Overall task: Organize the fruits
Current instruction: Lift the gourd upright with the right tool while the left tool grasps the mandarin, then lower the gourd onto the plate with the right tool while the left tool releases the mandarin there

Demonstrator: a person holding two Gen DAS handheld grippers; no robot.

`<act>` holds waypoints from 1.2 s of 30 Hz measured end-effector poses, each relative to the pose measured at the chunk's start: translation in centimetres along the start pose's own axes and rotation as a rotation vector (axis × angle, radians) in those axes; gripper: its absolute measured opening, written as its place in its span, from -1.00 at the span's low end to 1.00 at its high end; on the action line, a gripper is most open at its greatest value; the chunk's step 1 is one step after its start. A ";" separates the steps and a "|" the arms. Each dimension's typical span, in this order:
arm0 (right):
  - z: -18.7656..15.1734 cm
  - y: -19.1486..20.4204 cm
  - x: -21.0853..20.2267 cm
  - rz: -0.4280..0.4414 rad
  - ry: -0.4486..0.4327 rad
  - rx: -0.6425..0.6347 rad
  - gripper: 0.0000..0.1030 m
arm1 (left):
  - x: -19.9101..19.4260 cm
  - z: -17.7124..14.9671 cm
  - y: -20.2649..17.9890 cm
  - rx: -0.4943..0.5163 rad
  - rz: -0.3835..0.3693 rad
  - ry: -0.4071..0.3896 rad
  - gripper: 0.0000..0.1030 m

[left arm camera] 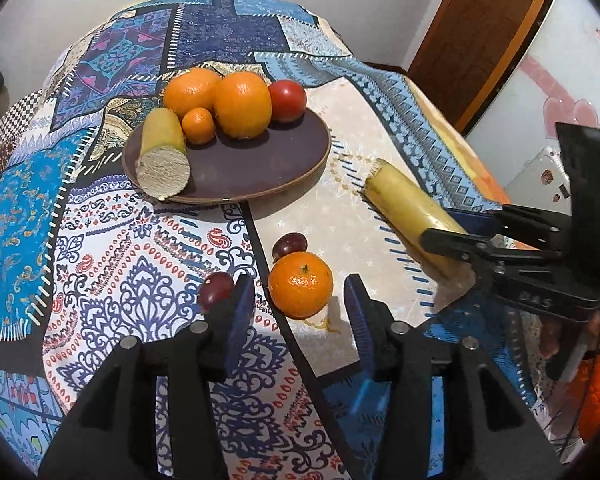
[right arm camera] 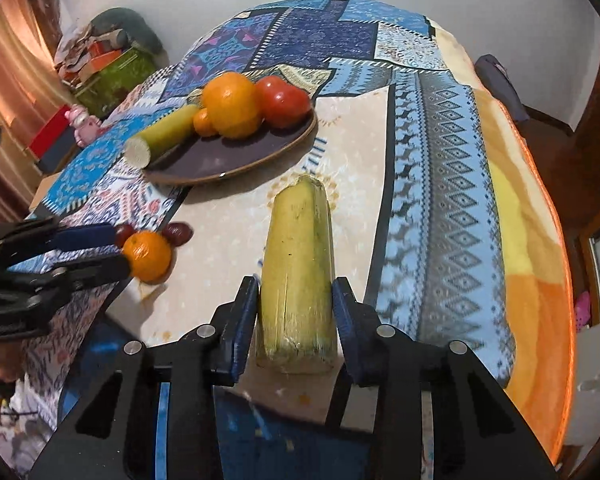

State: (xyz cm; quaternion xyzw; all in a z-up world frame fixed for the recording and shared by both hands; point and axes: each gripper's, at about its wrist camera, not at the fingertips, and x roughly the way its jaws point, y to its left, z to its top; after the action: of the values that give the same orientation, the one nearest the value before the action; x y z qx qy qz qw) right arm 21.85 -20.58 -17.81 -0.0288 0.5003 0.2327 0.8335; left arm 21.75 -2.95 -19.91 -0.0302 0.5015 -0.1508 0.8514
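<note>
The right gripper (right arm camera: 296, 312) clamps a yellow-green cane piece (right arm camera: 298, 264) lying on the tablecloth (right arm camera: 428, 200). The left gripper (left arm camera: 298, 304) stands apart around a loose tangerine (left arm camera: 300, 284), between two dark plums, near the plate (left arm camera: 240, 168) of fruit.

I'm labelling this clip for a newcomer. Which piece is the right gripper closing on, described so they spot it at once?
Start at the dark round plate on the patterned tablecloth. Nearer the camera, off the plate, a yellow-green sugarcane piece lies between the right gripper fingers. Its twin rests on the plate's rim beside the oranges; this one lies alone on the pale patch.
</note>
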 end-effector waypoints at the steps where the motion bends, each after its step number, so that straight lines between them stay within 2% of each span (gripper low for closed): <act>1: 0.1 -0.1 0.1 0.002 0.002 0.002 -0.31 | 0.2 0.0 -0.1 0.004 0.005 0.002 -0.10; 8: 0.8 -0.1 2.5 -0.003 0.015 0.006 -0.27 | 1.4 0.2 -0.4 0.014 0.019 0.015 -0.10; 11: 1.2 0.0 3.0 -0.005 -0.009 0.010 -0.27 | 1.7 0.2 -0.5 0.024 0.015 0.021 -0.11; 16: 1.4 0.0 3.2 -0.005 -0.031 0.016 -0.32 | 1.8 0.1 -0.6 0.031 0.017 0.016 -0.26; 22: 1.1 0.1 2.5 0.021 -0.047 0.030 -0.32 | 1.3 0.0 -0.5 0.033 0.003 0.002 -0.28; 29: 2.2 1.2 1.1 0.039 -0.090 0.002 -0.32 | -1.4 0.6 0.0 0.013 -0.004 -0.067 -0.28; 36: 4.6 3.5 1.1 0.080 -0.121 -0.050 -0.32 | -4.2 2.2 2.3 -0.028 0.030 -0.137 -0.28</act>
State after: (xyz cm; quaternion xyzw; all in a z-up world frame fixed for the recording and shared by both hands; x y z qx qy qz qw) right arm 24.62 -15.72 -15.82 -0.0157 0.4439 0.2796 0.8512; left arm 22.23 0.28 -15.74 -0.0449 0.4445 -0.1287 0.8853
